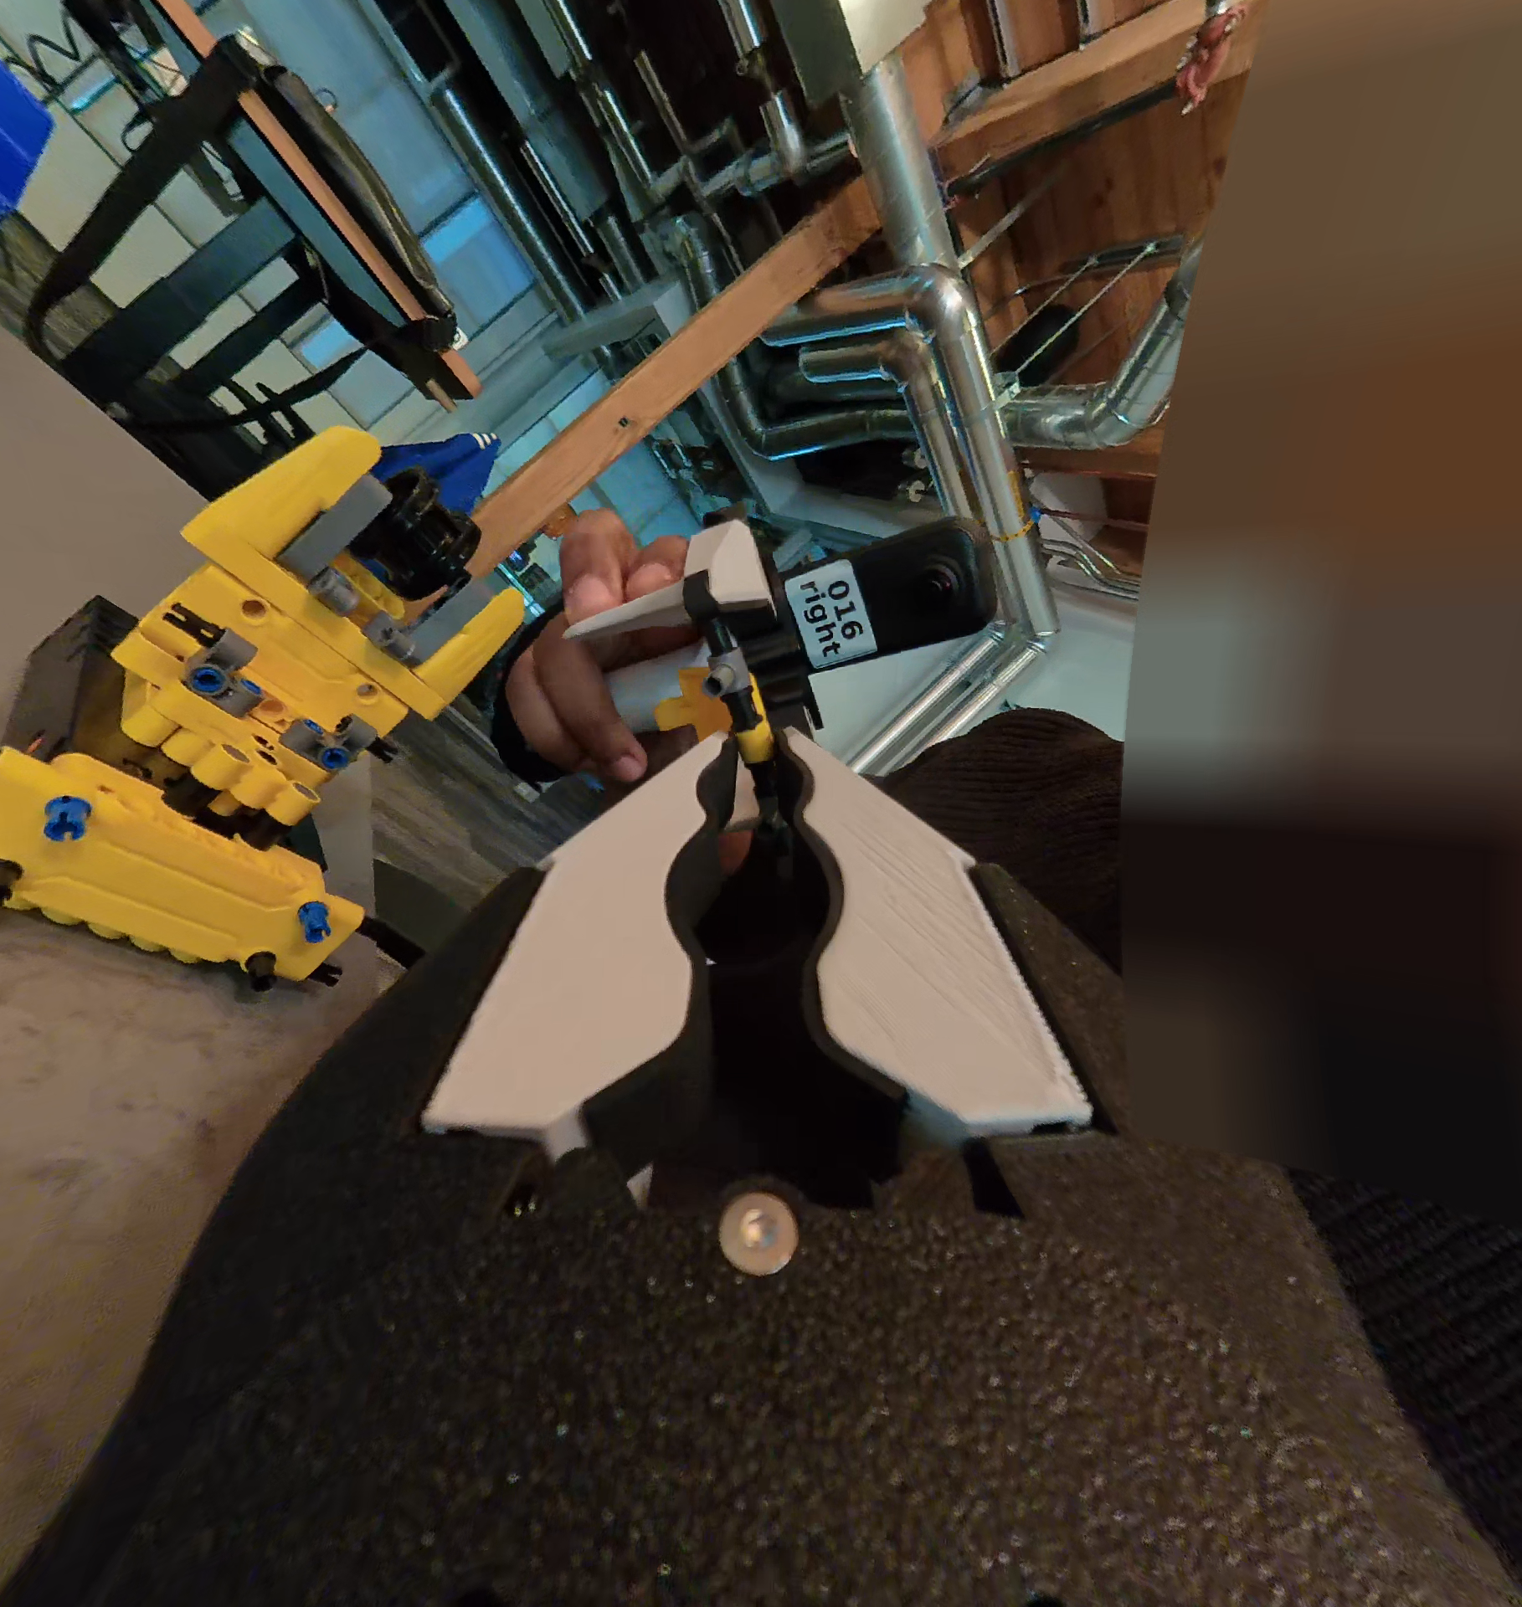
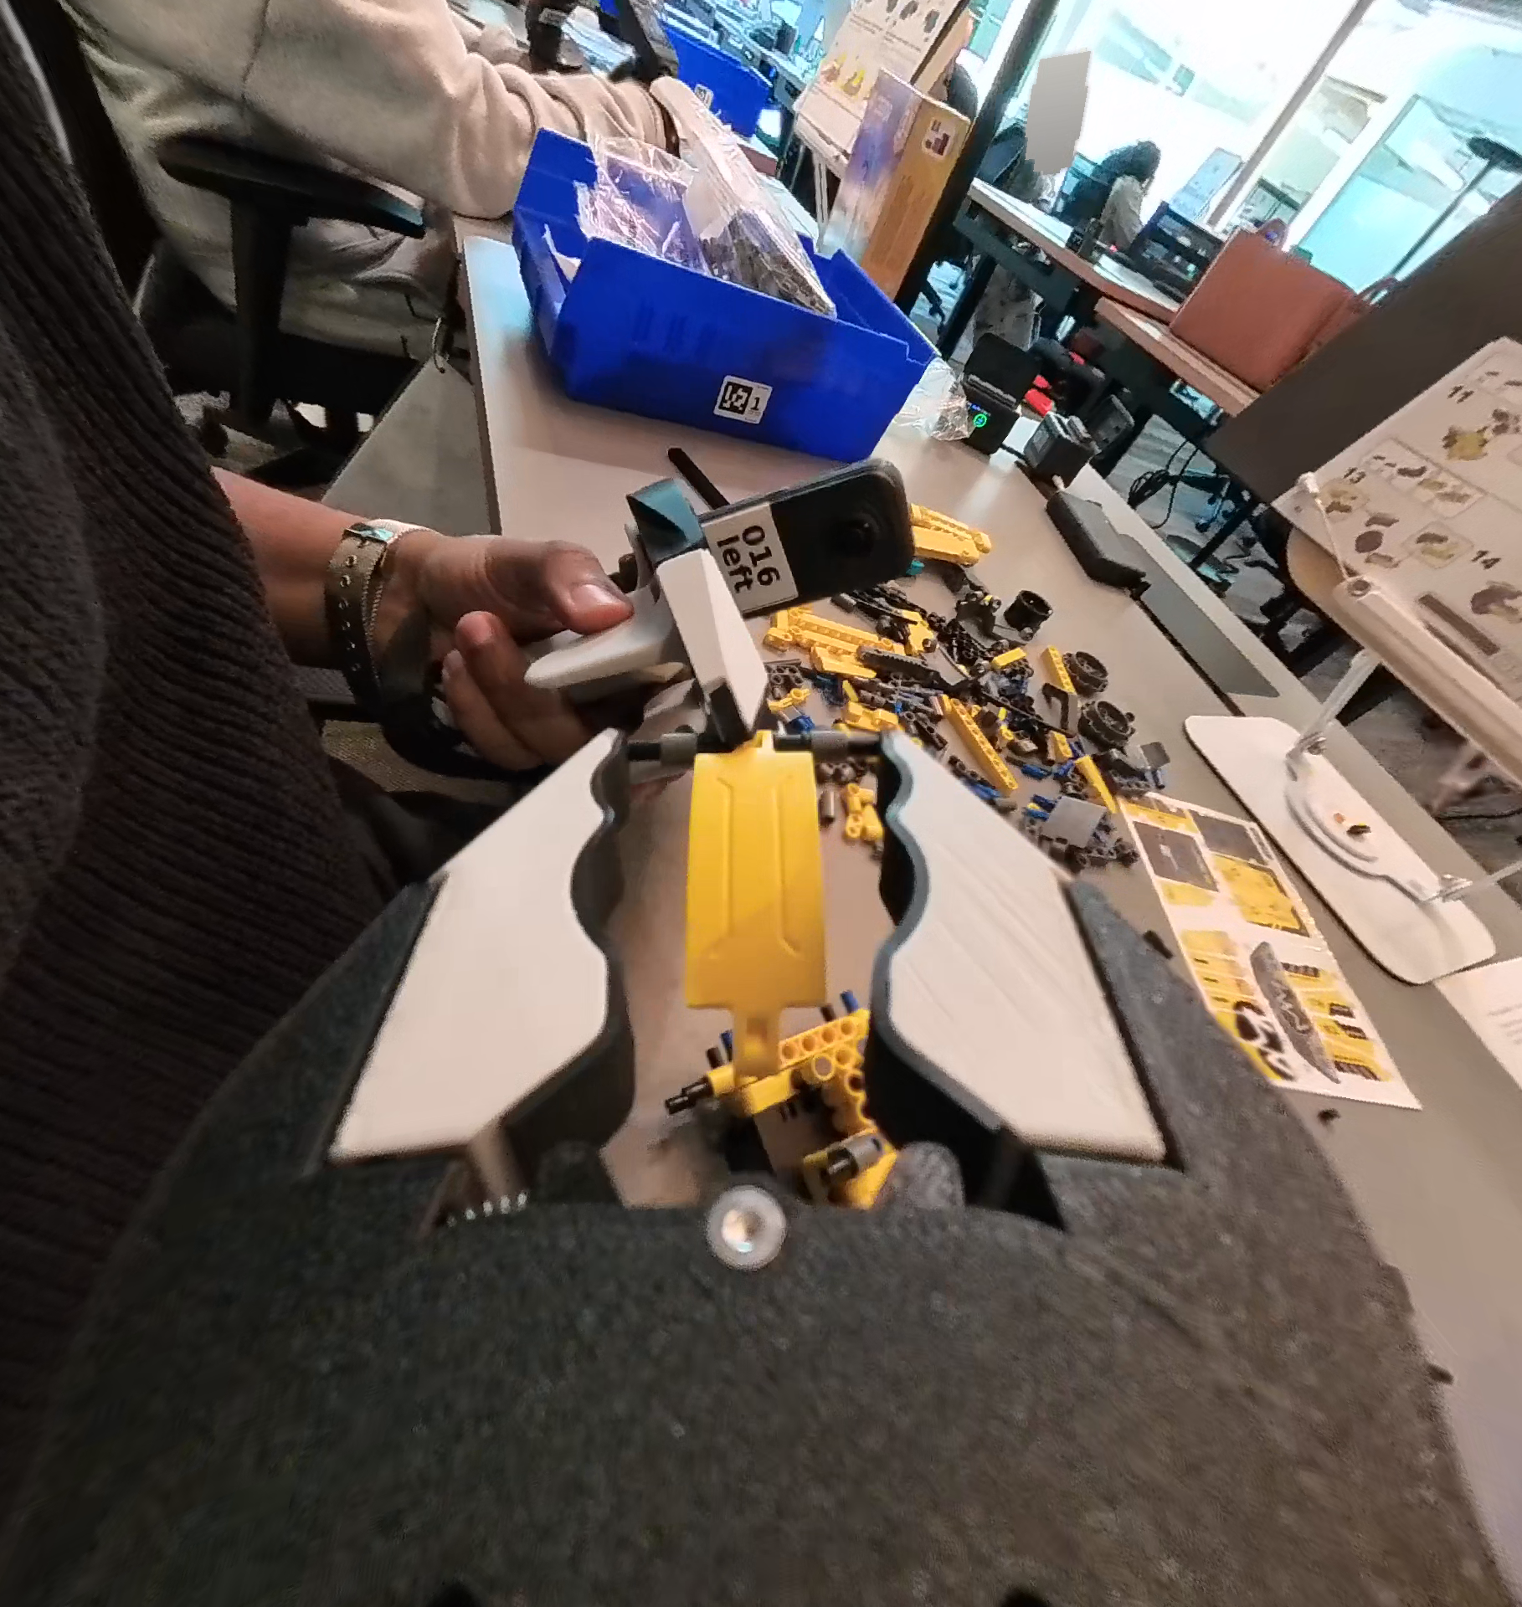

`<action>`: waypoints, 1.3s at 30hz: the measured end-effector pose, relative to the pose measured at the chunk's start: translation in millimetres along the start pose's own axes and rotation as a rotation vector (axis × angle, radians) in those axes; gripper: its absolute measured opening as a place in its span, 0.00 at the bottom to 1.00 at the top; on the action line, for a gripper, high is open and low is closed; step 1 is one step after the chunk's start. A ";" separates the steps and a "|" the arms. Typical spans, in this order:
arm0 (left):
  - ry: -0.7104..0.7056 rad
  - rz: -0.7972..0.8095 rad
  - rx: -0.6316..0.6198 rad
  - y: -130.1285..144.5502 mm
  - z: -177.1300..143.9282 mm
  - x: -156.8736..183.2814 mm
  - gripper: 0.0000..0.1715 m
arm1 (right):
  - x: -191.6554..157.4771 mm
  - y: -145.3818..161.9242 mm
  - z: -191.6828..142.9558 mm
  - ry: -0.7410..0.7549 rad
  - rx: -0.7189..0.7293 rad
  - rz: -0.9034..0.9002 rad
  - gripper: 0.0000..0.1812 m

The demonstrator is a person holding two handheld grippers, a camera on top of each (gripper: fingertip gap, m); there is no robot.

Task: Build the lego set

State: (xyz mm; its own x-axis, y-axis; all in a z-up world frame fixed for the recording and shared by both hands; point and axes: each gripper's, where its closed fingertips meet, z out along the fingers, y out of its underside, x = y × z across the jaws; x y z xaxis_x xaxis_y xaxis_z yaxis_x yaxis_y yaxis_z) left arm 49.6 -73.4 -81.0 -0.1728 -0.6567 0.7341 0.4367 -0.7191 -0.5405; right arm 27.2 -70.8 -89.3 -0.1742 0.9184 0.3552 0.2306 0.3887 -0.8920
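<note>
A yellow panel piece (image 2: 753, 878) with a black cross axle and grey connectors at its far end sits between my right gripper's fingers. My right gripper (image 2: 753, 743) is shut on the ends of that axle. Small yellow beams and pins (image 2: 827, 1078) show at the panel's near end. My left gripper (image 2: 736, 722) comes in from the far side and pinches the panel's far tip. In the left wrist view my left gripper (image 1: 756, 743) is shut on the thin yellow-and-black edge of the piece (image 1: 753, 739), with my right gripper (image 1: 714, 643) just beyond it.
A partly built yellow model (image 1: 218, 696) stands on the table at left. A pile of loose yellow and black pieces (image 2: 958, 678), a sticker sheet (image 2: 1245, 939), a blue bin (image 2: 697, 348) with bags and an instruction booklet on a stand (image 2: 1453, 522) are on the table (image 2: 566, 452). Left and right tips are no more than a few centimetres apart.
</note>
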 end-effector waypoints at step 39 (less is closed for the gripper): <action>0.048 -0.076 -0.036 8.6 1.6 -0.8 0.03 | -8.2 2.7 -4.4 -0.041 -0.063 -0.159 0.31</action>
State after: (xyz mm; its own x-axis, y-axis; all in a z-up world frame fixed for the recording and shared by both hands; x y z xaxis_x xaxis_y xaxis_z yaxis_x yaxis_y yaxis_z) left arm 54.9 -78.7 -85.5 -0.2467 -0.6095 0.7534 0.3892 -0.7743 -0.4990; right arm 33.5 -77.0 -93.4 -0.2521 0.8419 0.4772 0.2560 0.5336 -0.8061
